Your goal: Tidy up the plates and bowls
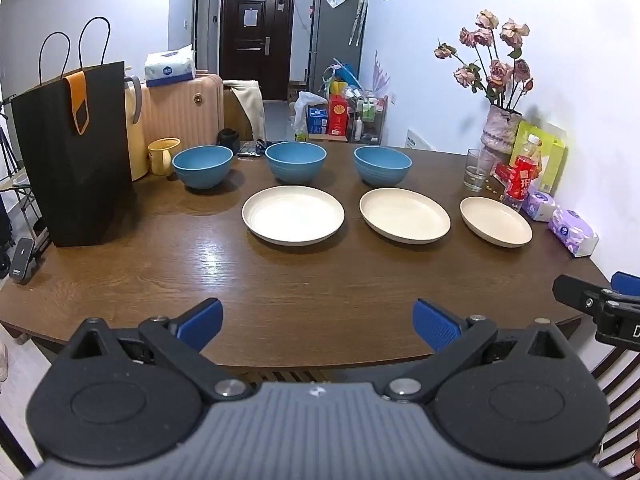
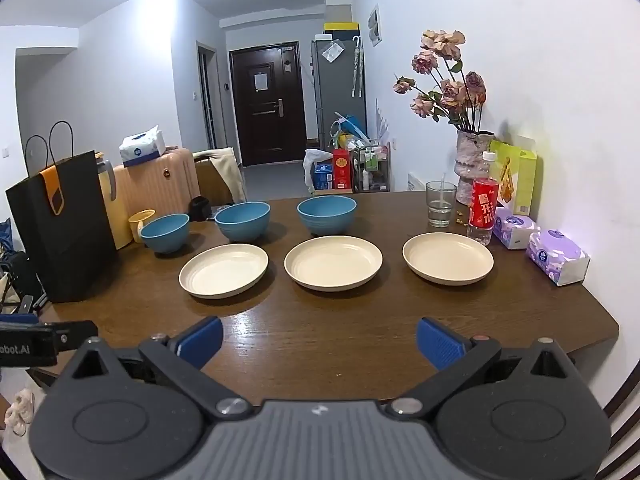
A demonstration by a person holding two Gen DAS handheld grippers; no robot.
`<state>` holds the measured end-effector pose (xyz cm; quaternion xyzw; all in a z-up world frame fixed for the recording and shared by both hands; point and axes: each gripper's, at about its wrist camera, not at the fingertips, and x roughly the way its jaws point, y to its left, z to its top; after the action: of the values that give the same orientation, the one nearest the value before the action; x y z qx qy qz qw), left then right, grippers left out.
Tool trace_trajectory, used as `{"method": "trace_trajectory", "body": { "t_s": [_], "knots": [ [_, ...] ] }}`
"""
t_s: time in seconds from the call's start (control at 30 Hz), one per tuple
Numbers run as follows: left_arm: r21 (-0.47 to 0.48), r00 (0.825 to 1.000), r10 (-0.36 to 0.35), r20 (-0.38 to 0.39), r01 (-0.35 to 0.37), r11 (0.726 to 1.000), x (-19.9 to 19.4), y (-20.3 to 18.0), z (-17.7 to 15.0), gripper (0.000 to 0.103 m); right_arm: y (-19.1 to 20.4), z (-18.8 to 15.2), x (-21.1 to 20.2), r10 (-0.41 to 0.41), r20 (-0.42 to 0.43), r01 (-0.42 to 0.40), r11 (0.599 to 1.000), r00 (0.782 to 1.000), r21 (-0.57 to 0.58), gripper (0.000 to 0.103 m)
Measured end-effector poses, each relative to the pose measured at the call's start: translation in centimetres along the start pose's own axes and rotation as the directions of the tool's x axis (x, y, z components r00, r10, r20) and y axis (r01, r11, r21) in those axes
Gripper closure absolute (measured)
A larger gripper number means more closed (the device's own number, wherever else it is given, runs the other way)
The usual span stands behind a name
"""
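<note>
left wrist: left gripper [image 1: 318, 322] spread, empty, near table [image 1: 280, 280] edge; 3 bowls [image 1: 296, 162] far, 3 plates [image 1: 293, 215] nearer | right wrist: right gripper [image 2: 319, 342] spread, empty; plates [image 2: 333, 263] ahead | advice: pinch 1 rim squarely, lift level, stack.

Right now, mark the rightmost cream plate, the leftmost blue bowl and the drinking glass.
Rightmost cream plate [image 2: 448, 258]: right wrist view, centre of its well.
Leftmost blue bowl [image 1: 202, 168]: left wrist view, outer front wall.
Drinking glass [image 2: 440, 204]: right wrist view, mid front wall.
</note>
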<state>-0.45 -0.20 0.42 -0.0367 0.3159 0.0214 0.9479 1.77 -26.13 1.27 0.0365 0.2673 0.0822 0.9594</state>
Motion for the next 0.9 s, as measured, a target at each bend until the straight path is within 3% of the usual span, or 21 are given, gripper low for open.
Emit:
{"method": "trace_trajectory", "body": {
  "t_s": [0.07,0.9],
  "knots": [
    [-0.001,1.0,-0.003,-0.001,0.003,1.0,0.0,0.3,0.1,0.0,1.9,-1.9,0.0,-0.016,0.007,0.016,1.0,1.0,-0.017,0.0],
    [-0.008,1.0,0.004,-0.004,-0.004,1.0,0.3,0.4,0.0,0.0,2.1,-1.6,0.5,-0.004,0.0,0.004,1.0,1.0,-0.025,0.0]
  ]
}}
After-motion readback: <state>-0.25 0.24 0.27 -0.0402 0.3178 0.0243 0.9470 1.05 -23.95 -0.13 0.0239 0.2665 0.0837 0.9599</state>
